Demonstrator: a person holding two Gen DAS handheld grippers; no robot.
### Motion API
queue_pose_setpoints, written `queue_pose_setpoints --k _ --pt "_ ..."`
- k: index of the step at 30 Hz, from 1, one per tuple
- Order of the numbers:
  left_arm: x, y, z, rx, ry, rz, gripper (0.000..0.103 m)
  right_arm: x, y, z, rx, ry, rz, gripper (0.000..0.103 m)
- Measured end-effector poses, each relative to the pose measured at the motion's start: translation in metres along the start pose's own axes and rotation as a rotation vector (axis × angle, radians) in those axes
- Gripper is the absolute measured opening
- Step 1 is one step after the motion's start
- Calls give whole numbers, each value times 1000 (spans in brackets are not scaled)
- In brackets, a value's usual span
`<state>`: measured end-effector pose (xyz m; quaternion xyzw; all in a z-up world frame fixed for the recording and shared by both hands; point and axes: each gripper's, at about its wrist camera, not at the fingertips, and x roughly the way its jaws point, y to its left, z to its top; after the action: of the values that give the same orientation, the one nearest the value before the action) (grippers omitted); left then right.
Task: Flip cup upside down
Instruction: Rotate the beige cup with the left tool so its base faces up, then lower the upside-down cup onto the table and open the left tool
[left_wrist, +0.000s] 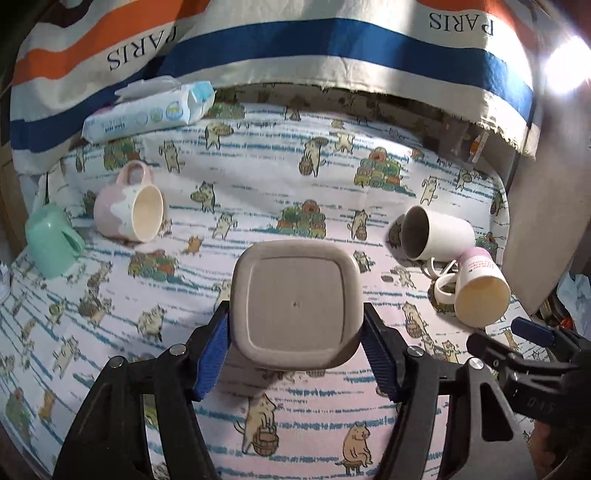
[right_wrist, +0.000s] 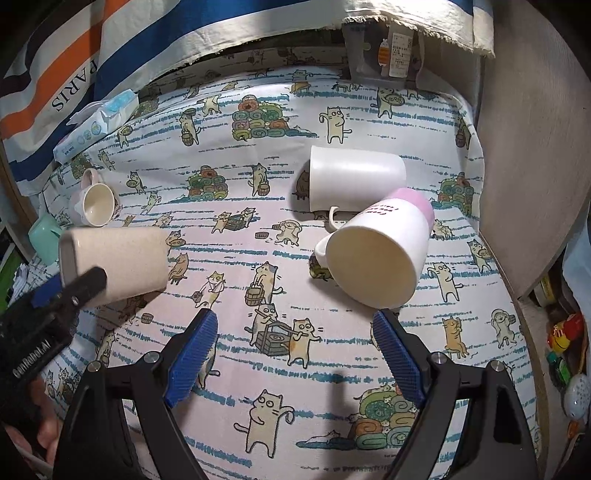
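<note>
My left gripper (left_wrist: 295, 325) is shut on a beige square cup (left_wrist: 295, 306), whose flat bottom faces the left wrist camera. In the right wrist view the same cup (right_wrist: 118, 262) is held on its side above the cloth at the left, with the left gripper (right_wrist: 74, 288) clamped on it. My right gripper (right_wrist: 295, 332) is open and empty above the cloth, just in front of a white-and-pink mug (right_wrist: 376, 254) lying on its side.
A plain white mug (right_wrist: 354, 177) lies on its side behind the pink-tipped one. A pink mug (left_wrist: 127, 206) lies at the left beside a mint cup (left_wrist: 51, 240). A wipes pack (left_wrist: 147, 110) and striped cloth (left_wrist: 332, 48) lie at the back. A panel (right_wrist: 532, 177) stands right.
</note>
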<state>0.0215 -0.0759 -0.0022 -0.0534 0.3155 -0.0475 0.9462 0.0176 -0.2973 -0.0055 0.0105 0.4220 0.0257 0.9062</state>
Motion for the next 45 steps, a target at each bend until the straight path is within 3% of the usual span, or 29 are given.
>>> queue_pose_setpoints --k 12,19,26,36,38,39,45 --pt "4 8 32 6 -32 -28 65 -1 -9 -3 28 6 -32 87" --pt "34 9 51 -1 -24 -88 65 -3 -9 -5 35 -7 -31 87" --pt "54 8 51 45 -40 -41 65 -3 -14 -6 59 1 -41 87" --pt "50 6 37 104 -50 -19 66 3 -6 -5 45 8 -33 87" --pt "46 3 35 130 -67 3 81 3 -2 -4 37 8 -27 87" --pt "42 1 33 143 -91 16 84 3 -1 -4 35 7 -26 87" --pt "27 -3 36 172 -137 2 86 2 1 -3 29 5 -28 87"
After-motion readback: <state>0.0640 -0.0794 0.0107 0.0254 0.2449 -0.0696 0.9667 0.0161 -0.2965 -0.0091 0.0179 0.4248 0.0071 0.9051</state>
